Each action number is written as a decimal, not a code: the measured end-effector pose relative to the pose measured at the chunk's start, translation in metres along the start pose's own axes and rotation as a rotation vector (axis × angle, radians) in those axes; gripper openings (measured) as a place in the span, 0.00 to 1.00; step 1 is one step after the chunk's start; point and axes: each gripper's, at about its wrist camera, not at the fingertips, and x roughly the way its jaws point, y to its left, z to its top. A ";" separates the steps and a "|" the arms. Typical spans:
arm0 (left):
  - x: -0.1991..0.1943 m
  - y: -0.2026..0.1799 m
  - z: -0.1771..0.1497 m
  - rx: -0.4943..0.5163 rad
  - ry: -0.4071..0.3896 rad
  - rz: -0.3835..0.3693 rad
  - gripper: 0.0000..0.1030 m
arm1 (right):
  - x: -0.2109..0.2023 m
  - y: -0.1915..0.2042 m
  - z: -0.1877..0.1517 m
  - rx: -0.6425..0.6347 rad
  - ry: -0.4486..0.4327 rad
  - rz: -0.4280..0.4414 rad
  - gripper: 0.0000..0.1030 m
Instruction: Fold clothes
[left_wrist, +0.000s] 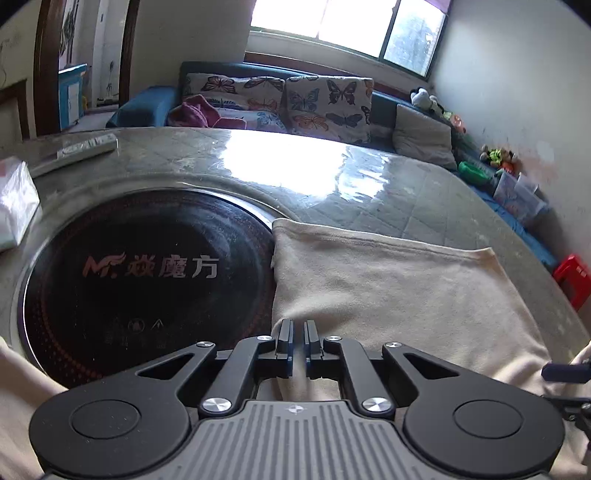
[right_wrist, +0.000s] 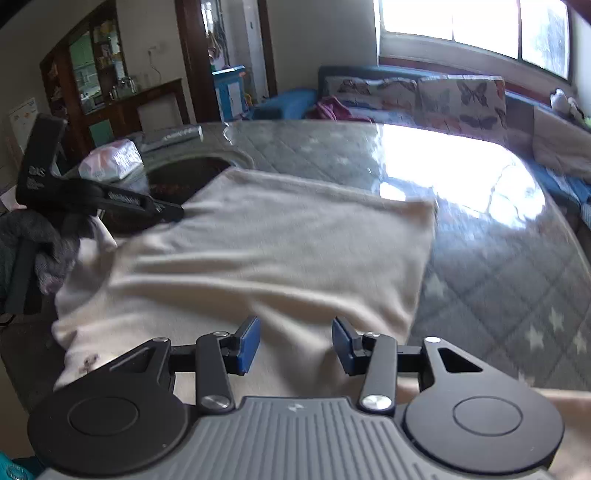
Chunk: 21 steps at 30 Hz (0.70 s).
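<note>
A cream garment (left_wrist: 388, 288) (right_wrist: 277, 251) lies spread flat on a round table (left_wrist: 369, 210) (right_wrist: 498, 277). Its left side overlaps a black hob (left_wrist: 147, 266) (right_wrist: 177, 181) set into the tabletop. My left gripper (left_wrist: 298, 325) (right_wrist: 177, 213) is at the garment's left edge, its jaws shut with cream fabric showing in the thin gap between them. My right gripper (right_wrist: 295, 328) hovers over the garment's near edge. It is open, blue pads apart, with only the flat cloth beneath them.
A plastic-wrapped tissue pack (left_wrist: 14, 206) (right_wrist: 110, 162) and a remote (left_wrist: 81, 147) (right_wrist: 173, 136) lie at the table's far left. A grey garment (right_wrist: 37, 243) hangs at the near left. A sofa with butterfly cushions (left_wrist: 325, 99) and a red stool (left_wrist: 572, 273) stand beyond the table.
</note>
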 end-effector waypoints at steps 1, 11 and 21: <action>-0.002 -0.005 0.002 0.006 -0.009 -0.001 0.07 | 0.002 0.003 0.004 -0.012 -0.007 0.007 0.42; 0.016 -0.061 0.015 0.146 0.022 -0.115 0.08 | 0.005 0.036 0.014 -0.145 0.043 0.130 0.41; 0.029 -0.057 0.013 0.132 0.045 -0.159 0.09 | -0.048 0.074 -0.017 -0.307 0.132 0.283 0.41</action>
